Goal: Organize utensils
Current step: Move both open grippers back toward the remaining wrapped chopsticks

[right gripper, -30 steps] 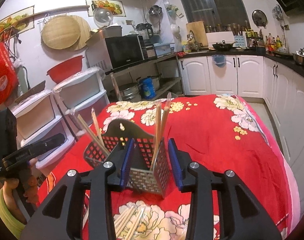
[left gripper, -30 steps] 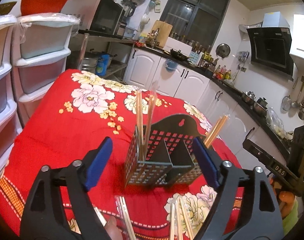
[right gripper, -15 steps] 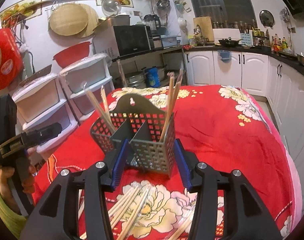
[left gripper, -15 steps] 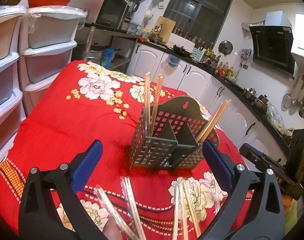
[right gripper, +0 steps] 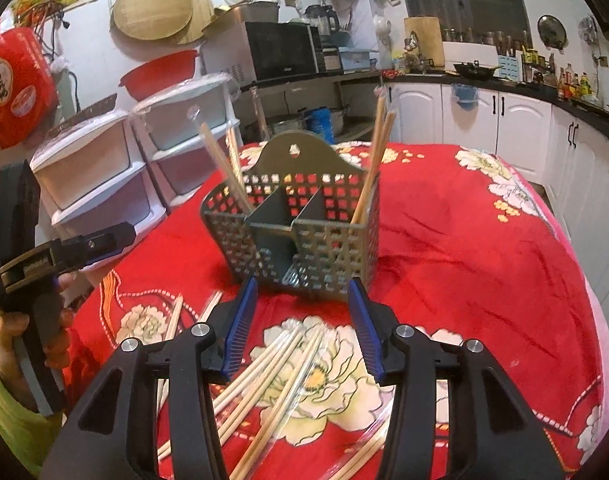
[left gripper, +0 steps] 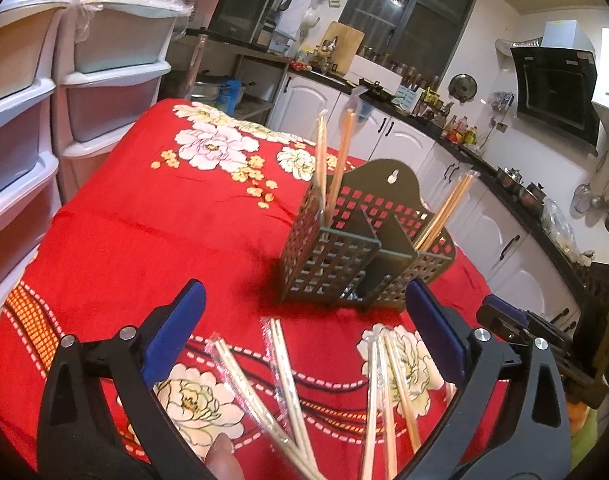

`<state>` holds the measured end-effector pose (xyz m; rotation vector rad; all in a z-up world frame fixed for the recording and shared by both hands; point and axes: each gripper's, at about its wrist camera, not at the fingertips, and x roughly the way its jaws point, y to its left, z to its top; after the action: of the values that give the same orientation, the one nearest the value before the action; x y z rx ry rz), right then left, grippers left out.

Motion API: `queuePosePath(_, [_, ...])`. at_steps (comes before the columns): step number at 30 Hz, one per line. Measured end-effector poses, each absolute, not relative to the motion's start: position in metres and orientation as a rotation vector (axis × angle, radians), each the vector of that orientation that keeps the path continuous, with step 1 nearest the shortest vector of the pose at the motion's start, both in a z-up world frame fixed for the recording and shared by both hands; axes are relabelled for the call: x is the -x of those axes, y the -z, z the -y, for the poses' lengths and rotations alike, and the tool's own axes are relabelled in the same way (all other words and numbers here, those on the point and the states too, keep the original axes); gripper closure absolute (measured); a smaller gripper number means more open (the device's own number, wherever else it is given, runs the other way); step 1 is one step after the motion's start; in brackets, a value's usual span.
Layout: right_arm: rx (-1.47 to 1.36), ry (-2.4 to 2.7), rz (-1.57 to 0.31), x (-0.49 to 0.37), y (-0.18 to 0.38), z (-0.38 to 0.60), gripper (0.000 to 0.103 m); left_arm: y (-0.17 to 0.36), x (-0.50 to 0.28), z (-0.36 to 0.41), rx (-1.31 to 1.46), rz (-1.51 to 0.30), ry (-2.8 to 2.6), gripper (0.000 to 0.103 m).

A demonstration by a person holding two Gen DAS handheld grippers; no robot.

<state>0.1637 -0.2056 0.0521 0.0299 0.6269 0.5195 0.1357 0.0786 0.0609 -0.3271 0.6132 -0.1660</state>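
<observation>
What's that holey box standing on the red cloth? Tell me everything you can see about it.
The utensil caddy is a dull grey-green box, metal by its look, its walls punched with square holes. Solid dividers split it into three compartments, and a tall arched back plate has a hanging hole. It stands upright on the red floral tablecloth. Chopsticks lean in each outer compartment; the middle one holds none. Neither pair of tongs touches it.

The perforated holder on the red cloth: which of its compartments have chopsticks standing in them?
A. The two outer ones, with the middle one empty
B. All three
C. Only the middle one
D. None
A: in the right wrist view the holder has chopsticks leaning in its left end and more chopsticks in its right end, while the middle section between the dividers shows none.
</observation>
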Motion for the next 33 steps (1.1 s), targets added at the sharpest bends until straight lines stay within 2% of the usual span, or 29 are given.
queuePosePath(3, [-0.020,-0.525,-0.647,-0.162,-0.046,0.200,0.059,-0.057,-0.134,-0.082,0.327,-0.623,0.155,0.012])
queuePosePath(11, [0.015,-0.549,-0.727,-0.161,-0.022,0.178,0.069,-0.040,-0.128,-0.094,0.328,-0.667,0.117,0.012])
queuePosePath(18, [0.035,-0.573,-0.818,-0.162,0.001,0.159,0.070,-0.016,-0.128,-0.102,0.323,-0.737,0.097,0.012])
queuePosePath(21, [0.048,-0.571,-0.854,-0.165,0.012,0.152,0.075,-0.005,-0.128,-0.103,0.330,-0.761,0.102,0.013])
queuePosePath(22, [0.050,-0.567,-0.865,-0.167,0.015,0.150,0.076,0.000,-0.128,-0.104,0.340,-0.772,0.113,0.019])
queuePosePath(23, [0.050,-0.563,-0.874,-0.168,0.018,0.150,0.076,0.003,-0.128,-0.104,0.351,-0.780,0.120,0.031])
queuePosePath(24, [0.051,-0.556,-0.888,-0.171,0.022,0.148,0.076,0.006,-0.129,-0.105,0.370,-0.790,0.132,0.038])
queuePosePath(26, [0.055,-0.539,-0.910,-0.175,0.027,0.148,0.077,0.014,-0.131,-0.106,0.406,-0.818,0.152,0.058])
queuePosePath(28, [0.060,-0.525,-0.927,-0.179,0.032,0.146,0.082,0.020,-0.134,-0.105,0.420,-0.842,0.164,0.066])
queuePosePath(33, [0.072,-0.484,-0.954,-0.190,0.040,0.145,0.083,0.032,-0.138,-0.100,0.428,-0.892,0.177,0.067])
